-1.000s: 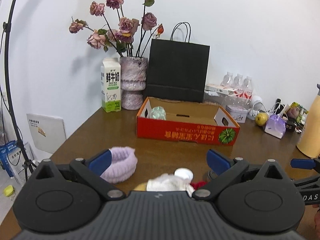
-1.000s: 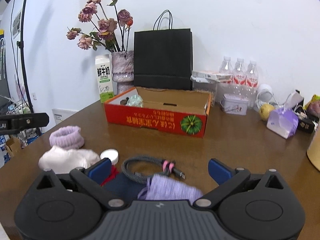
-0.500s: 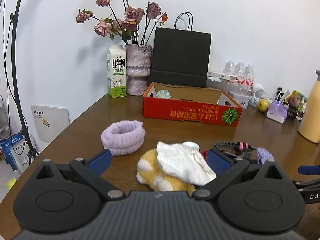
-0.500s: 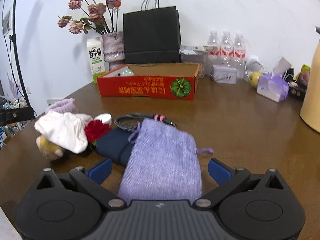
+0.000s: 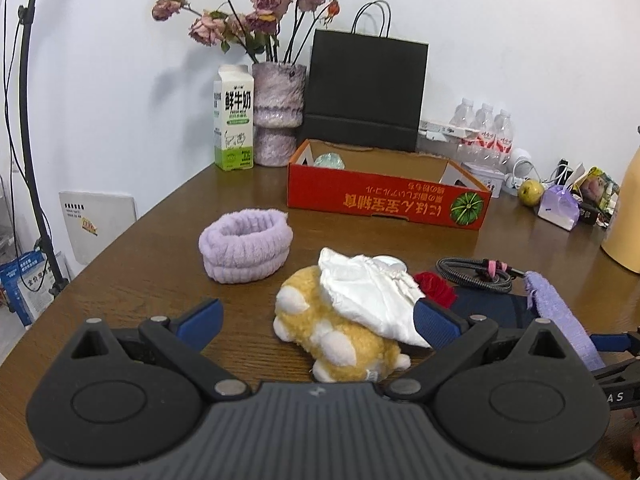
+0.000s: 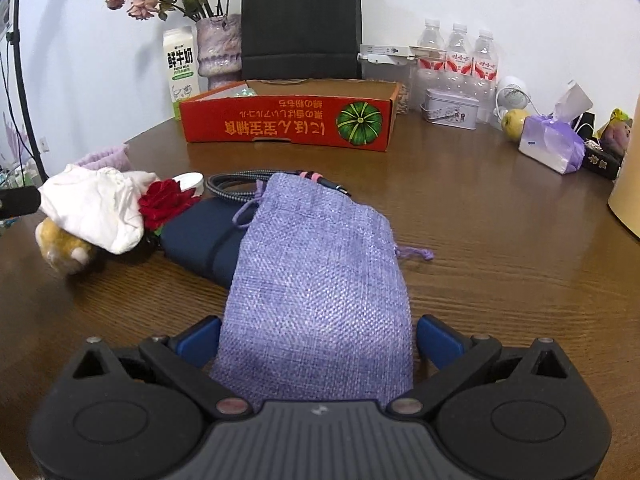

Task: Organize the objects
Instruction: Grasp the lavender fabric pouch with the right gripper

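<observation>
the lilac woven drawstring pouch (image 6: 320,280) lies flat on the round dark-wood table (image 6: 500,240), its near end between the spread blue pads of my right gripper (image 6: 318,340), its far end draped over a navy fabric case (image 6: 200,236). a second ago that pouch was only a sliver at the bottom of my view; since then i've pulled both rigs back and tipped them down, so the whole pile now shows. i read that as lining up a pick, nothing held yet.

my left gripper (image 5: 316,320) is spread wide too, with a yellow-and-white plush toy (image 5: 336,336) between its pads (not touching either, as far as i can tell) and a crumpled white cloth (image 5: 372,292) draped over it. just beside those sit a red fabric rose (image 6: 166,200), a coiled braided cable (image 5: 472,272) and a small white lid (image 6: 192,180); the fluffy lilac headband (image 5: 244,244) rests a little apart.

behind the pile stands the shallow red cardboard box (image 6: 288,124), likely where things go, with something pale green already inside. against the white wall: a milk carton (image 5: 234,120), a vase of dried roses (image 5: 278,116), a black paper bag (image 5: 366,92) and water bottles (image 6: 460,56).
</observation>
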Available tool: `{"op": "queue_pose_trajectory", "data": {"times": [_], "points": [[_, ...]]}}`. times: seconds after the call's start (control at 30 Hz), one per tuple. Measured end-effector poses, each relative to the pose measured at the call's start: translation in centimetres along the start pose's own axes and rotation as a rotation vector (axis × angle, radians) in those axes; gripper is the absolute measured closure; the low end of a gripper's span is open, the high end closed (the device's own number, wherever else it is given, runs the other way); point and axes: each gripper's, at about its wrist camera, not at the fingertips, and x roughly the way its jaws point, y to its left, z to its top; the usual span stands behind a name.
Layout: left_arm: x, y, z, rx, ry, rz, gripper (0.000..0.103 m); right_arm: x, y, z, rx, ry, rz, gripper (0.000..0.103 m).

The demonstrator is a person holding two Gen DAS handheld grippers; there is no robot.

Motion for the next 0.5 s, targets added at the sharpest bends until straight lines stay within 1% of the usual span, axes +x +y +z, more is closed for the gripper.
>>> {"op": "queue_pose_trajectory", "data": {"times": [0.13,0.2,0.23,0.3,0.33,0.4,0.43,0.5], "points": [[0.7,-0.1,-0.4,0.009,0.030,-0.002,0.000,0.0,-0.3,0.0,0.014,-0.011,0.022,0.000],[1.1,-0.4,-0.6,0.025,0.050,-0.004,0.000,-0.3,-0.7,-0.1,0.038,-0.029,0.026,0.011],[1.4,-0.6,-0.7,0.034,0.062,-0.004,0.000,-0.4,-0.9,-0.1,0.046,-0.039,0.020,0.015],[1.8,-1.1,-0.9,0.046,0.079,-0.005,0.000,-0.7,-1.0,-0.2,0.056,-0.060,0.012,0.036],[2.0,-1.3,-1.0,0.051,0.084,-0.008,0.000,-0.8,-1.1,-0.3,0.059,-0.072,0.017,0.043],[2.3,-1.7,-1.1,0.063,0.090,-0.012,0.000,-1.1,-1.2,-0.6,0.066,-0.092,0.015,0.083],[2.4,-1.9,-1.2,0.068,0.092,-0.013,0.000,-1.2,-1.3,-0.7,0.074,-0.098,0.014,0.090],[2.8,-2.3,-1.2,0.078,0.097,-0.011,0.000,-1.2,-1.7,-0.7,0.095,-0.103,0.025,0.092]]}}
